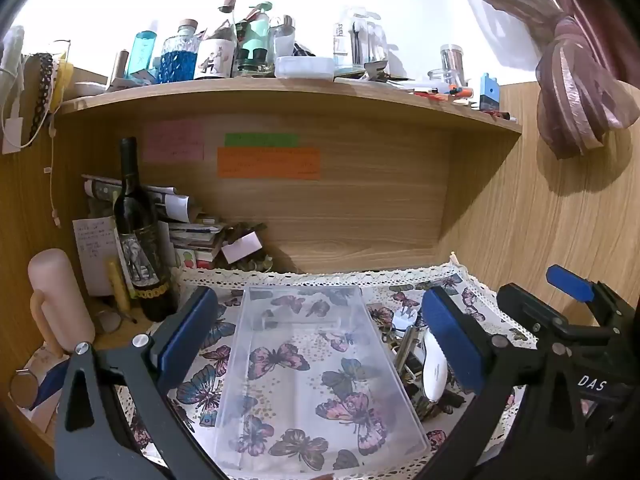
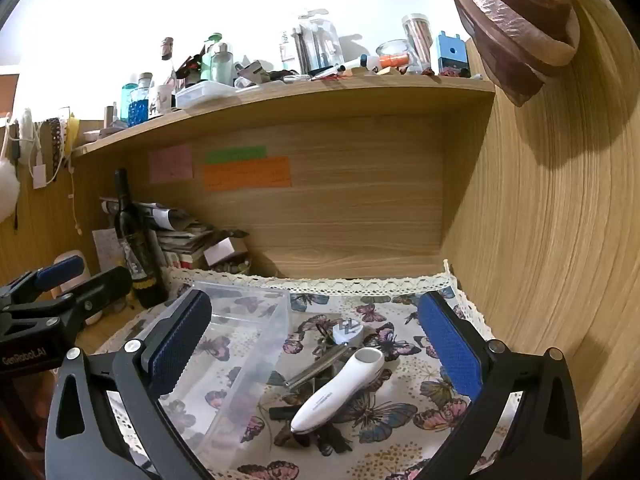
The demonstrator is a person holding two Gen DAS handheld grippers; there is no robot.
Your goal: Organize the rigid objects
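the butterfly-print tablecloth (image 2: 400, 288) is carrying a clear rectangular plastic bin (image 1: 304, 376) that's sitting empty, ready for the pile just beside it, a white handheld wand (image 2: 336, 392) over a white wall plug (image 2: 346, 330), while the left gripper (image 1: 320, 340) and right gripper (image 2: 316, 344) are hovering wide open, holding nothing.

Wooden desk alcove. A dark wine bottle (image 1: 134, 232) stands upright at left, beside a stack of papers and booklets (image 1: 192, 232). Pink (image 1: 173, 141), green (image 1: 261, 139) and orange (image 1: 268, 163) notes are stuck to the back panel. The upper shelf (image 1: 280, 92) bears crowded bottles and jars. A knotted curtain (image 1: 576, 92) hangs at right.
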